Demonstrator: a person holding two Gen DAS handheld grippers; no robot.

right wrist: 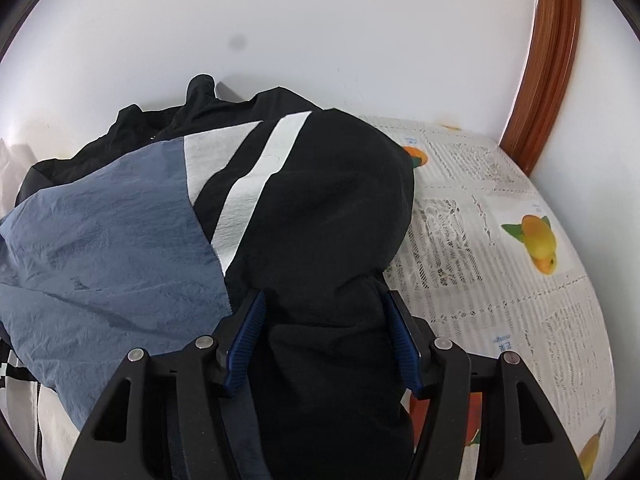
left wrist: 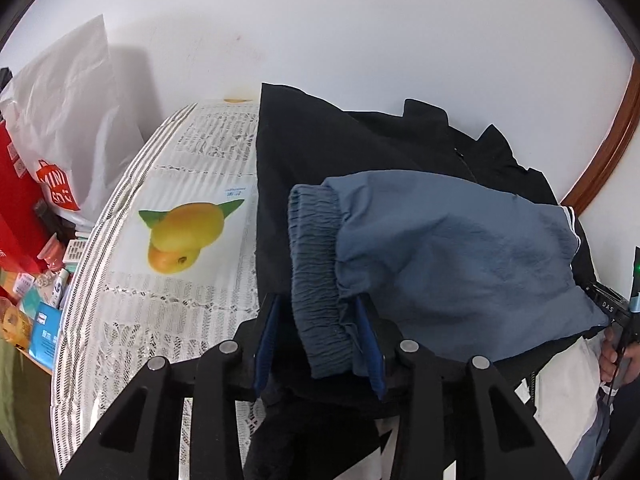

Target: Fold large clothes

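Two black handheld grippers with ribbed blue pads work one black, slate-blue and white windbreaker jacket (left wrist: 448,240) heaped on a table. Nearest the lens in the left wrist view, the left gripper (left wrist: 320,336) stands partly open, its two blue pads (left wrist: 266,340) flanking the jacket's gathered slate-blue elastic cuff (left wrist: 316,272); the cuff lies between the jaws, against the right-hand pad, with a clear gap to the left-hand one, so no firm pinch shows. In the right wrist view, the right gripper (right wrist: 324,340) stands wider, a bunched fold of black fabric (right wrist: 328,240) filling the space between its two pads (right wrist: 244,344); whether those pads press the cloth or merely straddle it cannot be told. Beyond that fold run two white stripes (right wrist: 256,176) and a slate-blue panel (right wrist: 104,240). The jacket's black body, with one zipper (left wrist: 466,160) visible, rests at the rear of the table against a plain white wall (left wrist: 360,40). The newsprint-patterned white tablecloth (left wrist: 192,184) carries printed mango pictures: one whole cluster (left wrist: 188,232) in the left view, at least three in the right. At the left view's right edge, a person's hand (left wrist: 618,354) grips the other tool. Beside the table sit one white shopping bag with a red logo (left wrist: 60,128), one red box (left wrist: 20,216) and a clutter of small packets (left wrist: 44,304); a curved brown wooden frame (right wrist: 548,64) rises at the right
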